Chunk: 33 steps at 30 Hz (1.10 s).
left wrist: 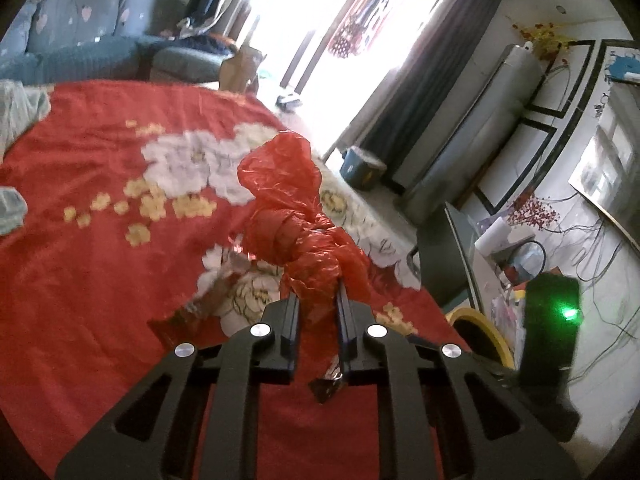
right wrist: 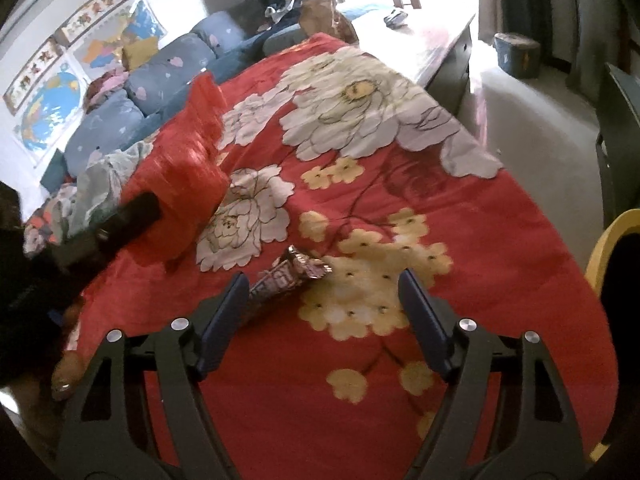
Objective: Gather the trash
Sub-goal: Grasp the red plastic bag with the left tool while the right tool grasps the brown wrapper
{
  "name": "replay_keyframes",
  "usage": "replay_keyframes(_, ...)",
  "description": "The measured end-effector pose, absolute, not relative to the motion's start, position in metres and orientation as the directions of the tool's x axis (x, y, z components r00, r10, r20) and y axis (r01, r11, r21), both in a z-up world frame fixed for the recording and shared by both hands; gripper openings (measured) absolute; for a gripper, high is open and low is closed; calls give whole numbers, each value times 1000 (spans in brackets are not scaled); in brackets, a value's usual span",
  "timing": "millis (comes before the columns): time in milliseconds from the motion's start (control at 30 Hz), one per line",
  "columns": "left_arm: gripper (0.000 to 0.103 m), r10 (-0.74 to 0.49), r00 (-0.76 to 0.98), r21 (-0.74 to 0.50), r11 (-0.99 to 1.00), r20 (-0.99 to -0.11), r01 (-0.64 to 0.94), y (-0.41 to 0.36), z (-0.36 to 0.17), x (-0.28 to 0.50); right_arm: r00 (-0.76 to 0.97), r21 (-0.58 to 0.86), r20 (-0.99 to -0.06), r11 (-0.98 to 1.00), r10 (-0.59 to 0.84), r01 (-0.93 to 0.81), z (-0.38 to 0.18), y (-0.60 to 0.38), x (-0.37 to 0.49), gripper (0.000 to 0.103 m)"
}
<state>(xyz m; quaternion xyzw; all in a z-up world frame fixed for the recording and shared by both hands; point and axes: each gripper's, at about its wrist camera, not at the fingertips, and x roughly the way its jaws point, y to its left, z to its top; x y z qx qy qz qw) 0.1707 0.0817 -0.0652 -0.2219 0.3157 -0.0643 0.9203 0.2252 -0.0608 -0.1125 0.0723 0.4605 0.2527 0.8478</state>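
My left gripper (left wrist: 318,300) is shut on a red plastic bag (left wrist: 288,200), held crumpled above the red floral bedspread (left wrist: 100,260). The bag also shows in the right wrist view (right wrist: 188,160), with the left gripper (right wrist: 132,216) at its lower end. A shiny snack wrapper (right wrist: 286,278) lies on the spread just ahead of my right gripper (right wrist: 322,280), which is open and empty; its left finger (right wrist: 224,312) is close beside the wrapper. The wrapper appears blurred in the left wrist view (left wrist: 224,280).
Pale crumpled cloth (right wrist: 108,184) lies at the spread's far left. A blue sofa (right wrist: 160,76) stands behind. A yellow-rimmed bin (left wrist: 480,332) stands beside the bed's right edge, and it shows in the right wrist view (right wrist: 608,248). A blue tub (right wrist: 516,54) sits on the floor.
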Motion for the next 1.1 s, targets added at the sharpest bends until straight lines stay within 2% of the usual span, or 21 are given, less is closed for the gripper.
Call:
replay_keyframes(100, 14, -261, 805, -447, 895, -533, -6, 83, -56, 166, 442, 350, -748, 859, 496, -373, -115, -50, 225, 65)
replay_keyframes(167, 14, -261, 811, -442, 897, -524, 3, 83, -51, 163, 432, 351, -747, 852, 505, -388, -116, -44, 225, 55)
replay_keyframes(233, 14, -263, 814, -438, 899, -518, 11, 82, -47, 161, 422, 349, -749, 845, 511, -404, -118, -40, 223, 40)
replay_keyframes(267, 14, -263, 816, -436, 900, -515, 15, 81, -45, 160, 420, 352, -747, 843, 515, -408, -118, -39, 222, 38)
replay_keyframes(333, 14, -266, 819, -435, 900, -509, 21, 80, -43, 158, 415, 360, -740, 833, 529, -420, -118, -40, 219, 21)
replay_keyframes(633, 14, -286, 814, -421, 905, -505, 58, 70, -36, 154, 439, 366, -718, 829, 540, -422, -105, -60, 205, 19)
replay_keyframes(1100, 14, -343, 787, -365, 917, -513, 162, 28, -29, 150, 555, 351, -678, 875, 483, -333, -78, -127, 209, 18)
